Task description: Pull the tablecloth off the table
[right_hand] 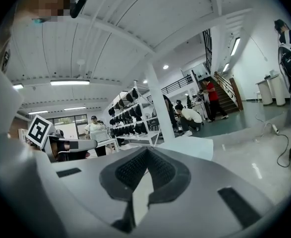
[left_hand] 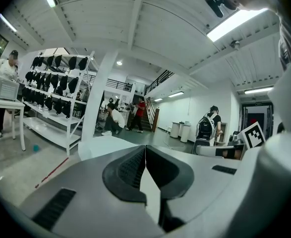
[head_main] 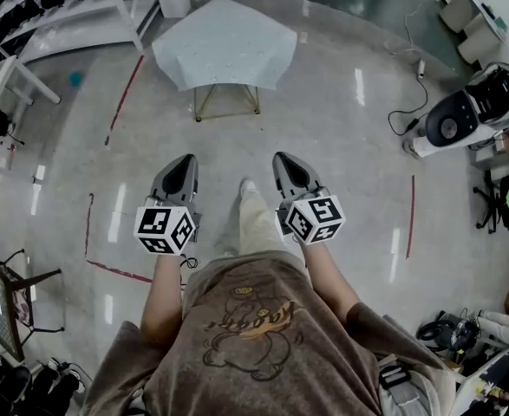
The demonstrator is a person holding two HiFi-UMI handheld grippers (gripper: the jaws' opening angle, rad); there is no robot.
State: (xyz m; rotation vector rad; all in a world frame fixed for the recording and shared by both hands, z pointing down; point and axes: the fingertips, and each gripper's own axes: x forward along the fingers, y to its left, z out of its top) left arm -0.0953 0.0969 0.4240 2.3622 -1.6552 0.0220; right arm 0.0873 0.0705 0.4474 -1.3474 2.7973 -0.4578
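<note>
Nothing of the job is done yet, as far as I can judge. The pale blue-white tablecloth [head_main: 224, 46] lies spread over the small counter with thin brass-coloured legs [head_main: 200, 107], out ahead of me on the shiny grey floor [head_main: 341, 172], and it hangs down over the counter's edges on every side I can see.

Both tongs are held low in front of my body, well apart from the cloth. The left tongs [head_main: 185, 159] have their jaws pressed together with nothing between them, and the left gripper view shows the ribbed pads [left_hand: 131, 168] meeting along one line. The right tongs [head_main: 285, 158] are closed the same way and are just as empty.

What is left is the whole task: walk up to the counter, take an edge of the cloth and draw it clear.

Several things escape me. The counter's top is fully covered, so I cannot tell its shape or how the cloth sits on it. Small specks show on the cloth in the head view, and I cannot say whether they are pattern, holes or crumbs. In each gripper view the tongs' own grey body fills the lower half, and only a white corner of the cloth [left_hand: 98, 147] [right_hand: 195, 145] peeks above it. My own torso cuts off the floor right below me.
</note>
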